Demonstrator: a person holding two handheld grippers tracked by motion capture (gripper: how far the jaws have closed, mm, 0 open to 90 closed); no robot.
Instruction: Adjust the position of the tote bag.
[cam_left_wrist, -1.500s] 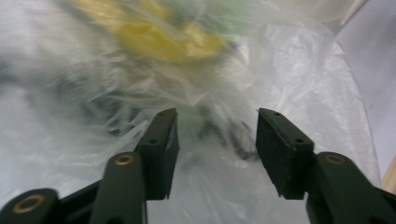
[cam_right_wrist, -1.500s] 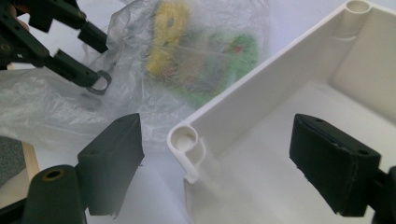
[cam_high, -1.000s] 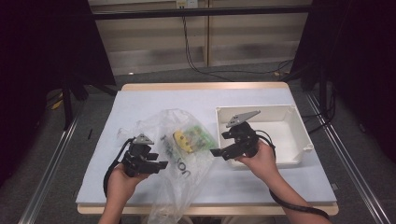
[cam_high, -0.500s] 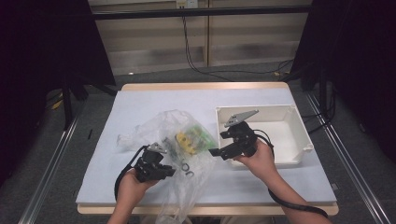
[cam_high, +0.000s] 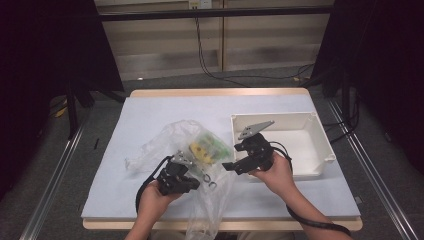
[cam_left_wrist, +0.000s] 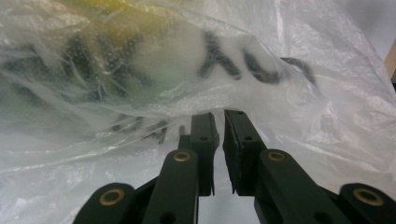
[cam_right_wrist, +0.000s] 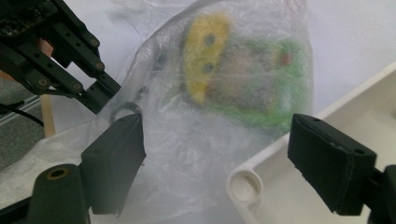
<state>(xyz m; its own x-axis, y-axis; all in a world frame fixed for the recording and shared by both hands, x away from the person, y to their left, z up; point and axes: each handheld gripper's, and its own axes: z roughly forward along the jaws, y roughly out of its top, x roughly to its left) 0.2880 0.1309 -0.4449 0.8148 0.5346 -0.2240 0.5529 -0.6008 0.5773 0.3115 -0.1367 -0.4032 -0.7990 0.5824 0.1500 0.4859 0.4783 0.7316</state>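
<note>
A clear plastic bag (cam_high: 172, 142) with black print lies crumpled on the pale blue table, holding a yellow and green pack (cam_high: 206, 148). My left gripper (cam_high: 196, 185) is at the bag's near side. Its jaws have just been closing and now pinch the thin film (cam_left_wrist: 140, 70) at their tips (cam_left_wrist: 219, 119). My right gripper (cam_high: 229, 166) hovers open over the bag's right edge, by the tray's corner. In the right gripper view its wide jaws (cam_right_wrist: 219, 154) frame the bag (cam_right_wrist: 187, 154) and the pack (cam_right_wrist: 243, 79) without touching, and the left gripper (cam_right_wrist: 100, 95) sits at the bag's edge.
A white rectangular tray (cam_high: 320, 145) stands at the right of the table, its near left corner (cam_right_wrist: 252, 182) under my right gripper. The bag's tail hangs over the table's front edge (cam_high: 202, 225). Metal rails run along both sides of the table.
My left gripper has moved right and down onto the bag's near part and its jaws have closed on the film. The right gripper has stayed where it was, open.
</note>
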